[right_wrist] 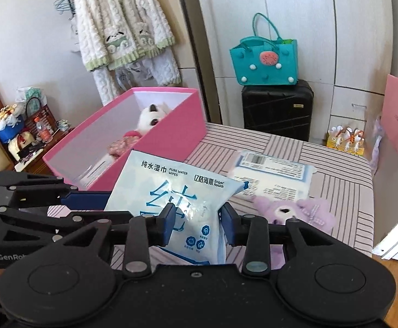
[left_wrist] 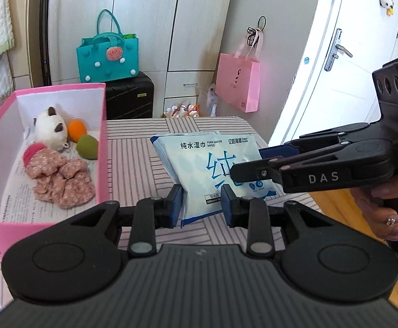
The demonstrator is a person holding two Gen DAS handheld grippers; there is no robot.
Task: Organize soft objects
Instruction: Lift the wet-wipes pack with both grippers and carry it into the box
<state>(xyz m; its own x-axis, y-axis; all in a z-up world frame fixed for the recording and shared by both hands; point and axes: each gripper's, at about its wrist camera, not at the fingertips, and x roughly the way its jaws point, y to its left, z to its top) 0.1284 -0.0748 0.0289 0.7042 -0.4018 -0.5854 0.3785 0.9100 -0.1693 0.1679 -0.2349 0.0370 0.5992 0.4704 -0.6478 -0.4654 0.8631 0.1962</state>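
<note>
A pale blue pack of wet wipes [left_wrist: 199,158] hangs tilted above the striped table [left_wrist: 136,164]. My left gripper [left_wrist: 202,205] is shut on its lower edge. My right gripper [left_wrist: 249,161] reaches in from the right, one finger behind the pack and one in front. In the right wrist view the pack [right_wrist: 177,188] stands between the right gripper's [right_wrist: 197,222] pads, which are slightly apart and do not press it. The left gripper [right_wrist: 108,207] comes in from the left. The pink box [left_wrist: 104,142] holds a plush cat [left_wrist: 51,128], an orange ball [left_wrist: 77,129], a green ball [left_wrist: 87,146] and floral cloth [left_wrist: 59,180].
A second wipes pack [right_wrist: 272,175] lies flat on the table [right_wrist: 343,191], with a purple plush bear [right_wrist: 289,213] in front of it. Behind the table stand a black suitcase [right_wrist: 278,109] with a teal bag [right_wrist: 264,65] on it, and a hanging pink paper bag [left_wrist: 238,82]. A hand [left_wrist: 390,218] holds the right gripper.
</note>
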